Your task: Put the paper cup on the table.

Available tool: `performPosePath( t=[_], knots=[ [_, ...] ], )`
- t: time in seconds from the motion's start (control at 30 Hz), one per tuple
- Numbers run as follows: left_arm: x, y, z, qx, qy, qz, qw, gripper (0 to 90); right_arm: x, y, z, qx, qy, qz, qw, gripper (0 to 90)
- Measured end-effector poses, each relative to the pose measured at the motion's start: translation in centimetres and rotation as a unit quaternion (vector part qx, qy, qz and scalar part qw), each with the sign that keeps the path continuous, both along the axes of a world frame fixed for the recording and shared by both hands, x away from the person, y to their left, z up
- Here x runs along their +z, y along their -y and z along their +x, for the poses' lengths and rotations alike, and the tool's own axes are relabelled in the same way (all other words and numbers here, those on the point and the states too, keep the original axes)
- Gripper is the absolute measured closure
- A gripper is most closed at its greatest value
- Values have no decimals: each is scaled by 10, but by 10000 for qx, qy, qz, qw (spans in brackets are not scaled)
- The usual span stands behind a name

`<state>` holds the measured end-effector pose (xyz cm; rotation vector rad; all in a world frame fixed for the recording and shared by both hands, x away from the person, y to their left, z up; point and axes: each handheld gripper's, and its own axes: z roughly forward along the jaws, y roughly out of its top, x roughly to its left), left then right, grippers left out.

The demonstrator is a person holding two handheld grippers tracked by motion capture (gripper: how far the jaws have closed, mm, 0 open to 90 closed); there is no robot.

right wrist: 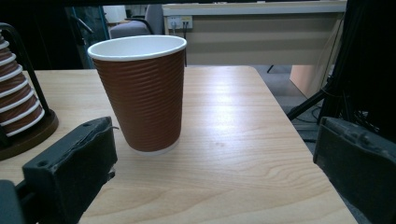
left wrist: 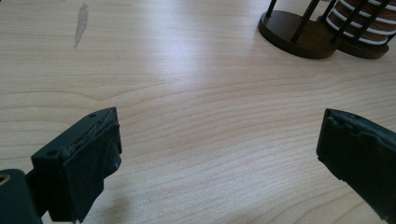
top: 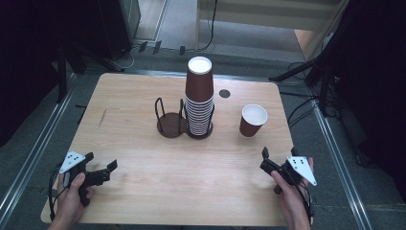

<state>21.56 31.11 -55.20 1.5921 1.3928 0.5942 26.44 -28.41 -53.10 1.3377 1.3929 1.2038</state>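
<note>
Cup (right wrist: 138,95): ribbed brown paper, white rim, tapered, upright on pale wood-grain worktop (top: 143,163), right of cup stack (top: 199,98) in dark wire holder (top: 171,120). Right gripper (top: 266,160) low, level, aimed at cup, jaws apart, empty. Left gripper (top: 107,172) near front-left edge, jaws apart, empty.

light: worktop (top: 143,158) brightly lit from above, dark surroundings at both sides of the high view | glare: pale sheen on the wood in both gripper views | shadows: soft, short beside the cup (right wrist: 140,93) | focus: high view slightly soft; near jaws blurred in gripper views | distortion: none evident at edges
</note>
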Motion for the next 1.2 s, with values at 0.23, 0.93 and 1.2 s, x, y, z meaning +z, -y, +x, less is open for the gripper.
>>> performPosePath(
  t=[0.23,0.93,1.2],
  knots=[
    [0,0,0,-9,-9,-37,10000,7,-5,10,-8,-63,-68,-52,9999,0],
    [0,0,1,-43,-40,6,10000,7,-11,36,-34,-193,-201,-118,9995,0],
    [0,1,1,-59,-58,24,10000,7,-15,43,-47,-243,-241,-29,9994,0]
  ],
)
